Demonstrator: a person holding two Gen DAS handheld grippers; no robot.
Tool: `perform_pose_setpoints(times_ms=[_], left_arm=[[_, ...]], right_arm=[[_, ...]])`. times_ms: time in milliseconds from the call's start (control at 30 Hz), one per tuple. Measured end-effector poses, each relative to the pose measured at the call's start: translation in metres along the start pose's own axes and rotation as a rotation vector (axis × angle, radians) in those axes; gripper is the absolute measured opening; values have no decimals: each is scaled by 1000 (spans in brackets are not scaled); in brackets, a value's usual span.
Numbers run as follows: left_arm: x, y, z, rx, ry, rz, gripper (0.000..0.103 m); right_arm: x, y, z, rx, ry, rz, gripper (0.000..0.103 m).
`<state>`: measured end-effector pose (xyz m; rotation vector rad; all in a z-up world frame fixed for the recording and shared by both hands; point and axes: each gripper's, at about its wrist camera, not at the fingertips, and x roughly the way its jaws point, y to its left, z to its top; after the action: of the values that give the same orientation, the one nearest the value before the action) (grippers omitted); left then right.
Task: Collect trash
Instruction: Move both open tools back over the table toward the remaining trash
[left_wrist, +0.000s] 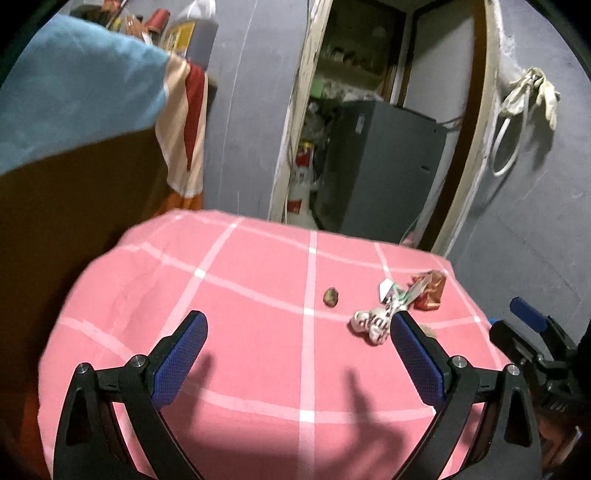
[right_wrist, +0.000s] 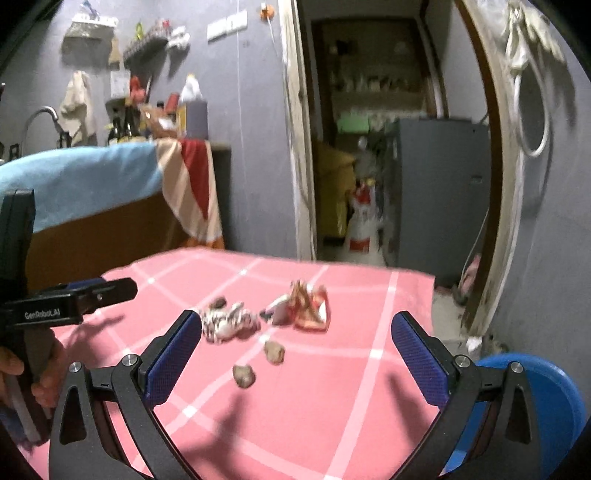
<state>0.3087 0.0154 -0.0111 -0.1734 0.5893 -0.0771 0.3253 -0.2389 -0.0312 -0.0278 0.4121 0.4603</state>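
Note:
On the pink checked tablecloth (left_wrist: 258, 332) (right_wrist: 369, 369) lies a crumpled white patterned wrapper (left_wrist: 369, 323) (right_wrist: 229, 323), a red and gold wrapper (left_wrist: 430, 290) (right_wrist: 310, 308) and small brown lumps (left_wrist: 331, 296) (right_wrist: 274, 351) (right_wrist: 243, 375). My left gripper (left_wrist: 299, 328) is open above the cloth, its right finger just in front of the white wrapper. My right gripper (right_wrist: 295, 328) is open too, nothing between its fingers, with the trash just beyond its fingertips. The right gripper's blue-tipped body (left_wrist: 532, 332) shows at the left view's right edge, and the left gripper's body (right_wrist: 74, 299) at the right view's left edge, held by a hand (right_wrist: 44, 380).
A blue round container (right_wrist: 546, 398) sits low at the table's right side. A brown counter with blue and striped cloths (left_wrist: 74, 92) (right_wrist: 92, 177) stands to the left. Beyond the table's far edge is a doorway with a grey cabinet (left_wrist: 376, 166) (right_wrist: 439, 184).

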Motion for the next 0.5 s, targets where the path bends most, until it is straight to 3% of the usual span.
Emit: perform_pose_setpoints(times_ms=[167, 500], left_arm=[[14, 0, -1, -11, 83, 1, 97], [34, -5, 3, -4, 181, -98, 94]], right_arm=[[16, 5, -6, -9, 105, 45, 94], [45, 19, -18, -37, 283, 125, 57]])
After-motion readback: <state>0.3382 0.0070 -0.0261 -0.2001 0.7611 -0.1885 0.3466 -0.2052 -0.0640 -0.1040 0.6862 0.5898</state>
